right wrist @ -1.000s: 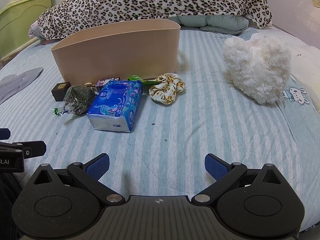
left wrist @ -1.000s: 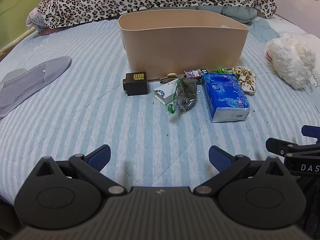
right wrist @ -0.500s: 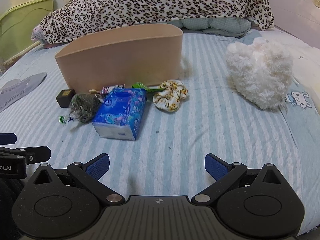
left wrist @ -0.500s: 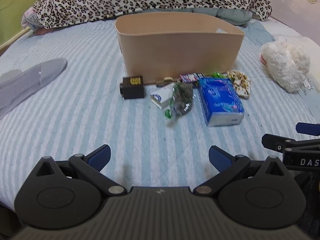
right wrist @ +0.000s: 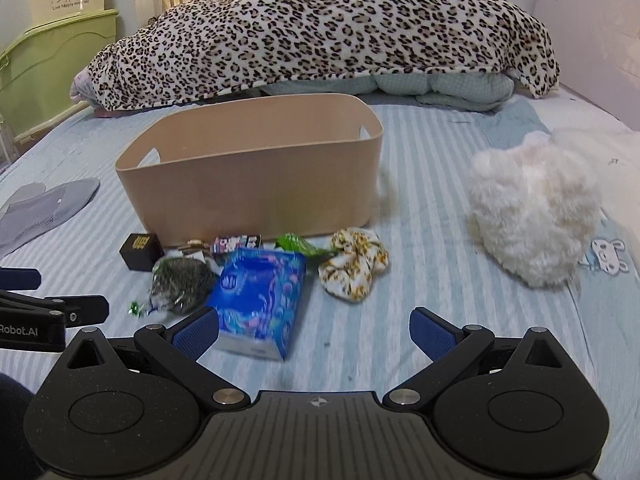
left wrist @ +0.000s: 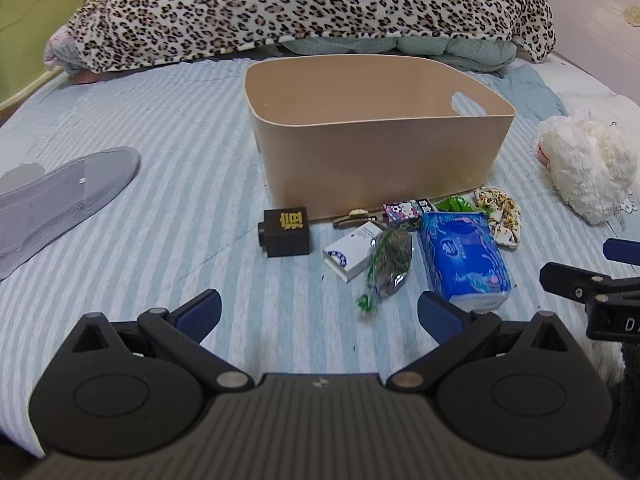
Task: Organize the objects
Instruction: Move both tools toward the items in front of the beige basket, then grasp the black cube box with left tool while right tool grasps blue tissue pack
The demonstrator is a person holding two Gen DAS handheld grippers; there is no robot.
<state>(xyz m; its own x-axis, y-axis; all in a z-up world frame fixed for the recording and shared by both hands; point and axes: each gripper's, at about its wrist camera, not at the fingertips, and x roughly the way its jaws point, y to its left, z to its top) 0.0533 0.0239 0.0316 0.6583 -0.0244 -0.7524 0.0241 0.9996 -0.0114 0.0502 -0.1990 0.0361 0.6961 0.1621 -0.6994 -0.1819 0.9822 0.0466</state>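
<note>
A tan bin (left wrist: 380, 132) (right wrist: 256, 176) stands on the striped bed, and what shows of its inside is empty. In front of it lie a black box (left wrist: 286, 232) (right wrist: 140, 250), a white carton (left wrist: 352, 250), a dark green packet (left wrist: 390, 266) (right wrist: 180, 282), a blue tissue pack (left wrist: 464, 260) (right wrist: 260, 296), a small pink card box (left wrist: 404, 212), a green wrapper (right wrist: 296, 244) and a floral scrunchie (left wrist: 500, 214) (right wrist: 354, 264). My left gripper (left wrist: 319, 314) is open and empty, short of the items. My right gripper (right wrist: 314, 328) is open and empty, its left finger beside the tissue pack.
A white plush toy (right wrist: 532, 216) (left wrist: 584, 168) lies to the right. A grey mesh slipper (left wrist: 60, 200) lies at the left. A leopard-print blanket (right wrist: 320, 32) is heaped behind the bin. A green cabinet (right wrist: 48, 68) stands at far left.
Both grippers have risen and moved forward toward the items; the bin's inside now shows. Both stay open. Nothing on the bed has moved.
</note>
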